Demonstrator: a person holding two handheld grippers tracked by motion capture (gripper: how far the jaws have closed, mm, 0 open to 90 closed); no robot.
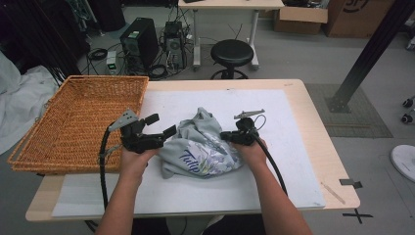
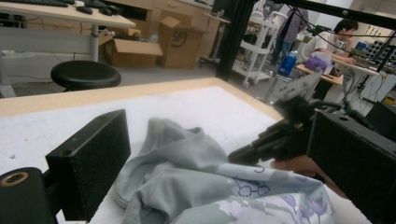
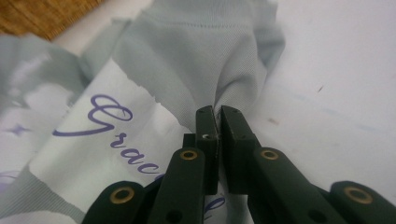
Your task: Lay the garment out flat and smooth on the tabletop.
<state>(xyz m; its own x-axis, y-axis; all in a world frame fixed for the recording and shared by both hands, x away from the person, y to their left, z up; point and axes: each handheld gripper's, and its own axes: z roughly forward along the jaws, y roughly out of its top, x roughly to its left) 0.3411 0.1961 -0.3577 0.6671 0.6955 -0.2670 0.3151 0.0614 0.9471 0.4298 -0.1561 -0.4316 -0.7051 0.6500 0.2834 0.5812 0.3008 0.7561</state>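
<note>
High view showed a crumpled grey shirt (image 1: pixel 201 149) lying in the middle of the tabletop (image 1: pixel 303 147), just beside a woven basket (image 1: pixel 73 122). It looked soft, light and floppy, so it would sag and bunch up when lifted. The right gripper (image 3: pixel 217 122) had its jaws pinched tight on a fold at the shirt's edge. The left gripper (image 1: pixel 161 128) sat at the other side of the shirt with its jaws spread wide, holding nothing. A good spot for it seemed to be the thick hem or the collar, not the slippery printed part.
</note>
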